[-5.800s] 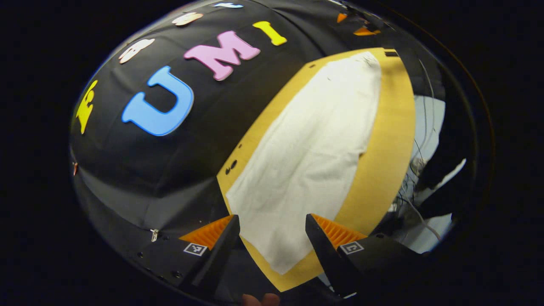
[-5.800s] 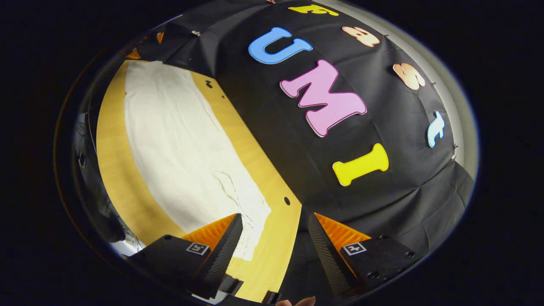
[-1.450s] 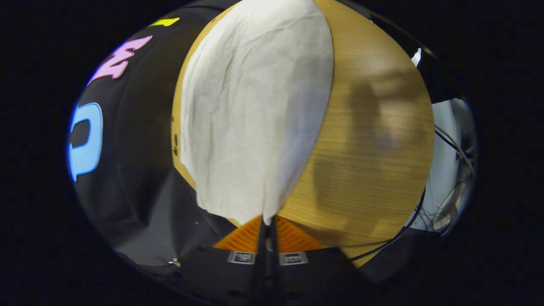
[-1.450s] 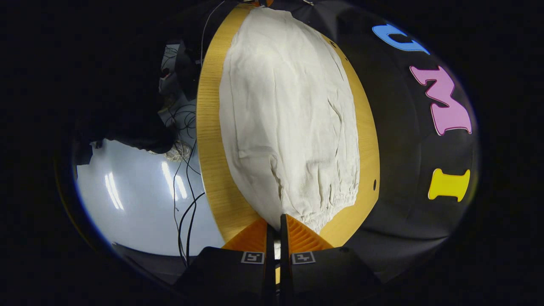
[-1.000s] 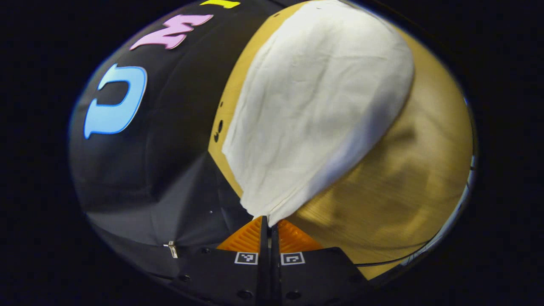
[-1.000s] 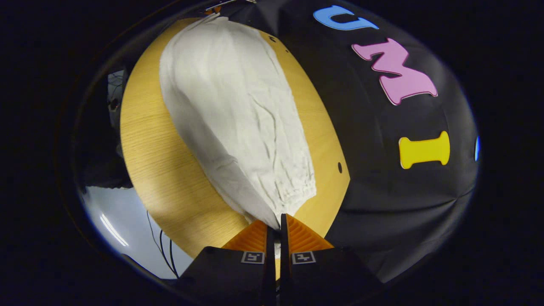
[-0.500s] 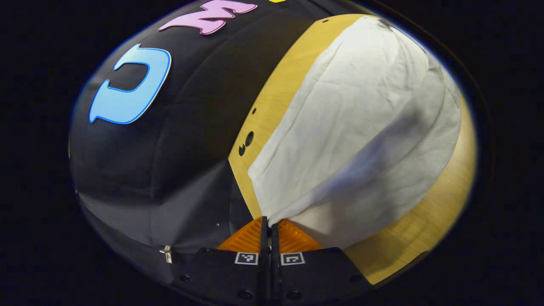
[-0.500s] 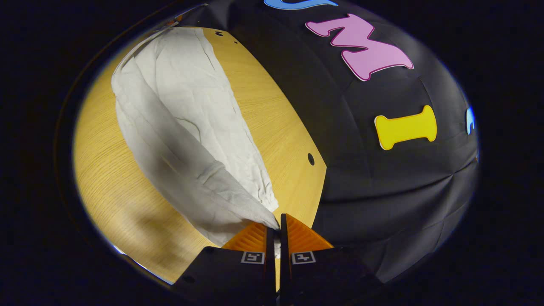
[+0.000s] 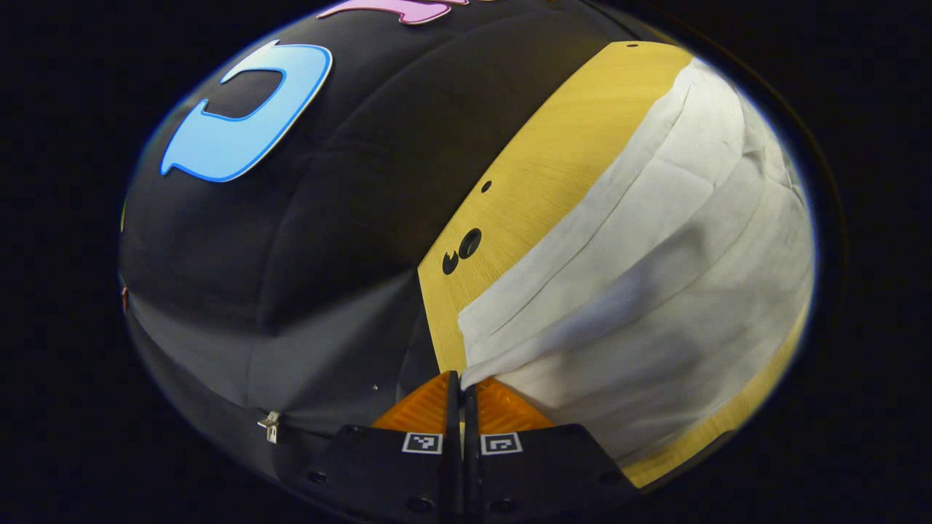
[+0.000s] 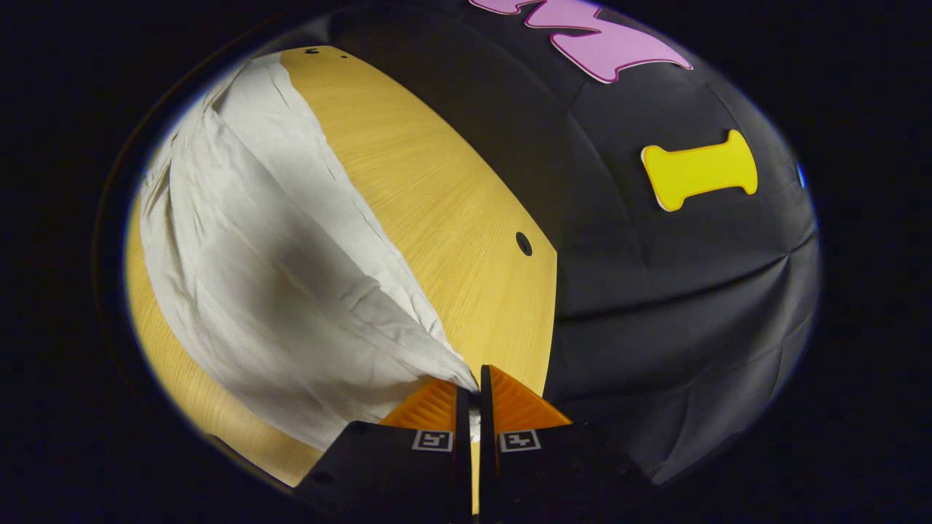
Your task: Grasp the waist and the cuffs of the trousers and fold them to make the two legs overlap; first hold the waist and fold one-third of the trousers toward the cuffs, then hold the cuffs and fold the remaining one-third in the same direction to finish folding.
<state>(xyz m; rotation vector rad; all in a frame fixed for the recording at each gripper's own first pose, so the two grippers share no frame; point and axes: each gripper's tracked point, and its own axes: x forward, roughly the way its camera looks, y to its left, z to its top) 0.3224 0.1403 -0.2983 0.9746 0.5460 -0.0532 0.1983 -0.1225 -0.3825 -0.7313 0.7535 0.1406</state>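
Trousers of pale off-white cloth lie on the wooden table, one long edge lifted and carried over the layer beneath, so that a shaded fold runs along their length. In the left gripper view, the left gripper has its fingers pressed together on a corner of the cloth, which rises from the pinch and spreads away to the right across the table. A strip of the lower layer shows beyond the lifted one, next to bare wood with small dark holes.

In the right gripper view, the right gripper likewise has its fingers closed tight on a corner of the trousers, where the cloth is gathered and wrinkled. From there the fabric fans out to the left, with the table bare on the right up to the black cloth wall. A single dark hole sits in the wood near the table's edge.
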